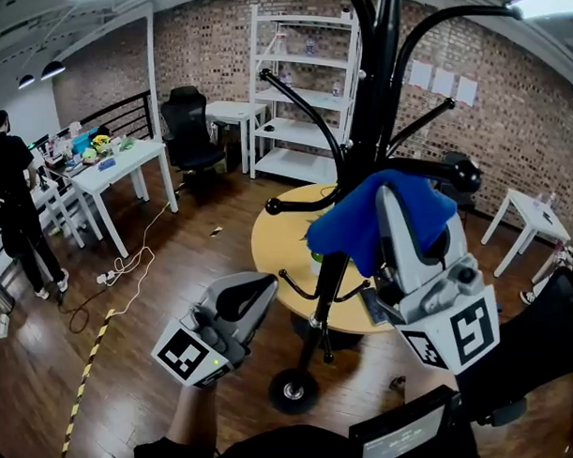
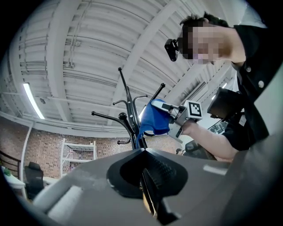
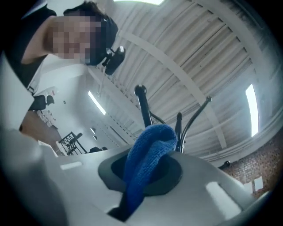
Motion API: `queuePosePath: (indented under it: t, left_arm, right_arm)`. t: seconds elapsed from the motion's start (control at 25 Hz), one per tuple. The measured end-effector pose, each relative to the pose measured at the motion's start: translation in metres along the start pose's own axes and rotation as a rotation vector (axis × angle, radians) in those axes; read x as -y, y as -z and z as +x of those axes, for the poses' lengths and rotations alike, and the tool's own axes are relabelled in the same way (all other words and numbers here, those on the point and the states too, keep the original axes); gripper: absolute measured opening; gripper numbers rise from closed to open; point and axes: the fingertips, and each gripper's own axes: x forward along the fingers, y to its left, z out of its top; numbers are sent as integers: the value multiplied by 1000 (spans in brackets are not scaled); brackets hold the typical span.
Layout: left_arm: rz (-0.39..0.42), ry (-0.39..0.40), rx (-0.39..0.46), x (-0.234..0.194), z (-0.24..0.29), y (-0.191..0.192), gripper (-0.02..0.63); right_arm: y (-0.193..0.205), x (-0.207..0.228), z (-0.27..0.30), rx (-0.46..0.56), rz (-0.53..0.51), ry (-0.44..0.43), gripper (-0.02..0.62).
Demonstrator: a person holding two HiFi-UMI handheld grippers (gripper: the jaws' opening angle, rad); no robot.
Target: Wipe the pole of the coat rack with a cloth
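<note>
Down low and closest to the body, the left hand-held gripper (image 1: 255,292) hangs a bit left of the rack's lower stem, well apart from it, jaws pressed together with nothing between them; its own view shows the same. Up and to the right, the right hand-held gripper (image 1: 393,201) is raised to mid height and pinching a blue cloth (image 1: 360,224), which bunches out over its jaws and folds down between them in the right gripper view. That cloth sits right up at the black pole (image 1: 372,104) of the coat rack, just under where the curved hook arms (image 1: 300,106) fan out, so it's pretty crowded above and on both sides. Below it the stem runs bare down to the round base (image 1: 293,391) on the wood floor (image 1: 152,313), with open floor off to the left apart from a loose cable (image 1: 126,269). Right behind the rack is a round yellow desk (image 1: 272,246), close enough to overlap it. Further back: a white desk (image 1: 120,166), a black chair (image 1: 192,126), white shelves (image 1: 301,83) against the brick wall, and a person (image 1: 15,204) at far left.
</note>
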Motion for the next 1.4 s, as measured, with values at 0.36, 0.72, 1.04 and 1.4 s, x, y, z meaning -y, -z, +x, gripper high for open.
queuePosePath:
  t: [0.36, 0.72, 1.04, 1.4]
  left_arm:
    - [11, 20, 29, 12, 0, -13, -6]
    - [-1, 13, 1, 11, -9, -6, -6]
    - [-30, -23, -34, 3, -20, 11, -6]
    - [-64, -24, -75, 4, -24, 31, -6]
  right_arm:
    - [-76, -27, -12, 150, -91, -50, 21]
    - [24, 4, 2, -115, -94, 64, 21]
    - [134, -27, -19, -342, -14, 7, 21]
    - [239, -89, -114, -595, 185, -70, 21]
